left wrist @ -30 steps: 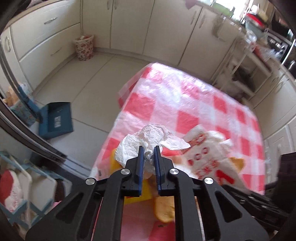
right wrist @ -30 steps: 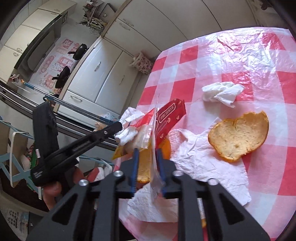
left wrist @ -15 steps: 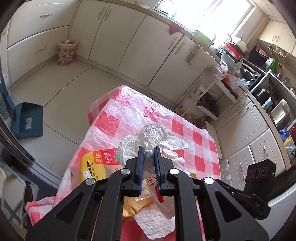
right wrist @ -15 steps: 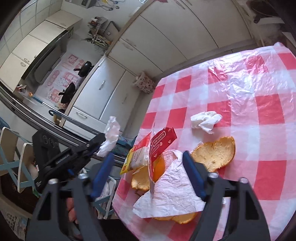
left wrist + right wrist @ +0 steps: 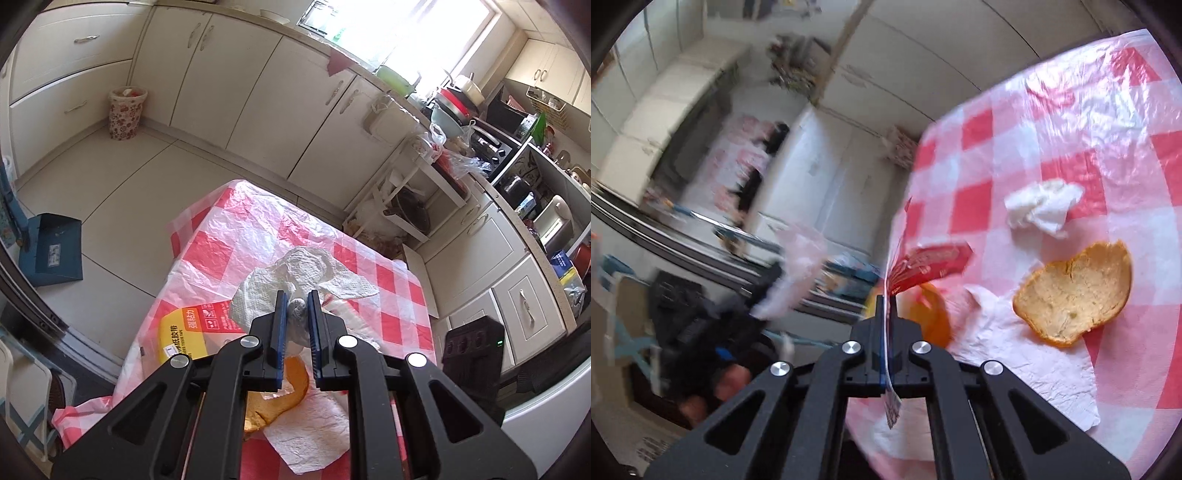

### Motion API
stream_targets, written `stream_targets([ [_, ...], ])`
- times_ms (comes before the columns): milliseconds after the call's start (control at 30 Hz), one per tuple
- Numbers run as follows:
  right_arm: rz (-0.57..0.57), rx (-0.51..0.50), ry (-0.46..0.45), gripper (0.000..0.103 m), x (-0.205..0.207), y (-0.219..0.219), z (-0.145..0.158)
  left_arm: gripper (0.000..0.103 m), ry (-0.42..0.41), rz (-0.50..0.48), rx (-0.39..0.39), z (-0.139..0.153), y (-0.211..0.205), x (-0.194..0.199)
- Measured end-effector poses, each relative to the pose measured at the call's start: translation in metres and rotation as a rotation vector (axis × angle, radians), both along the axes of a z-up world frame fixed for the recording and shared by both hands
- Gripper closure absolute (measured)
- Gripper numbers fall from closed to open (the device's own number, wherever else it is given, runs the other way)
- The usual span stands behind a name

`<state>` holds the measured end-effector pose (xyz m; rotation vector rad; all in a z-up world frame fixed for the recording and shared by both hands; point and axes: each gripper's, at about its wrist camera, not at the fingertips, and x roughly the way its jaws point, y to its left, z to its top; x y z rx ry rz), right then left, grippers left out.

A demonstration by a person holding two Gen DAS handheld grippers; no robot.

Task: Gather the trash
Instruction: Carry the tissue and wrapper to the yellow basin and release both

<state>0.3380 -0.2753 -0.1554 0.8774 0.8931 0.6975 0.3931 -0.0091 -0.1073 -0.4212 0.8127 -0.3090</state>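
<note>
A crumpled white paper towel (image 5: 295,280) hangs pinched above the table; a red wrapper (image 5: 929,266) stands on edge; a tissue wad (image 5: 1043,208) and orange peel (image 5: 1075,291) lie on the checked cloth (image 5: 1108,110).

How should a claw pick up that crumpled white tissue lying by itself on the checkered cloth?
Pinch the crumpled tissue across its raised, bunched middle, coming down from above. It lies loose on the tablecloth, clear of the orange peel, and its folds probably give the claw something to squeeze.

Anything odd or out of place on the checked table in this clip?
Only the expected litter: an orange peel lies inner side up on a flattened napkin, and a crumpled tissue sits loose beyond it. Nothing looks spilled or broken.
</note>
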Motion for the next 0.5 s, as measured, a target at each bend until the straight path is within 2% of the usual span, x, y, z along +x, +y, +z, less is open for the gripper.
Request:
stream_targets([
  [67,-0.032,0.067,-0.051,0.102,-0.007,-0.019,0.015,0.092,-0.007,-0.011,-0.002,0.001,-0.002,-0.001],
  [133,-0.062,0.077,-0.093,0.102,-0.015,-0.034,0.03,0.092,-0.012,-0.02,-0.003,0.002,-0.005,-0.003],
  [300,-0.142,0.028,-0.158,0.102,-0.041,-0.071,0.058,0.092,-0.017,-0.042,-0.005,0.002,-0.014,-0.008],
  [500,-0.247,-0.029,-0.148,0.102,-0.076,-0.124,0.06,0.092,-0.03,-0.091,-0.002,0.003,-0.032,-0.019],
])
